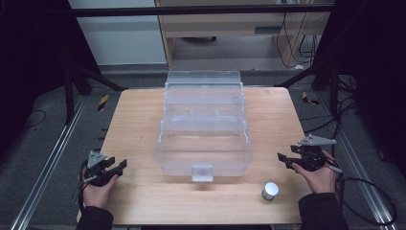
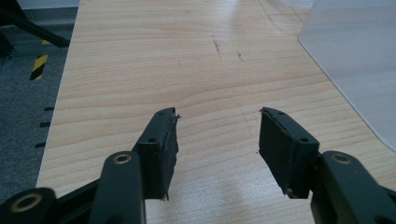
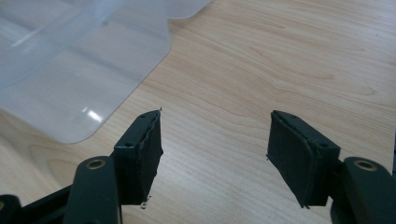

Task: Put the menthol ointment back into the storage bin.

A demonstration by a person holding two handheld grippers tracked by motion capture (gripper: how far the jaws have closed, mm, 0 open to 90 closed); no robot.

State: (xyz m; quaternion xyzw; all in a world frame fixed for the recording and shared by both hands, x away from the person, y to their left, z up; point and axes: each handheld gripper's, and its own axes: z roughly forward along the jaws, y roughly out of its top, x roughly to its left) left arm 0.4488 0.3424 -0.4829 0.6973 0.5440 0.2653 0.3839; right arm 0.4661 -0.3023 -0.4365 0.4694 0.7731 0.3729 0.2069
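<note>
A clear plastic storage box stands open in the middle of the wooden table, its lid tipped back behind it. A small jar with a white cap stands near the front right. My left gripper rests at the front left, open and holding nothing; its own view has bare wood between its pads and the box's corner at the right. My right gripper sits at the right edge, open, with the box's wall to the upper left of its own view.
A latch tab sticks out of the box's front wall. Metal rails run along the floor on both sides of the table. Cables trail on the floor to the right. A cabinet stands behind the table.
</note>
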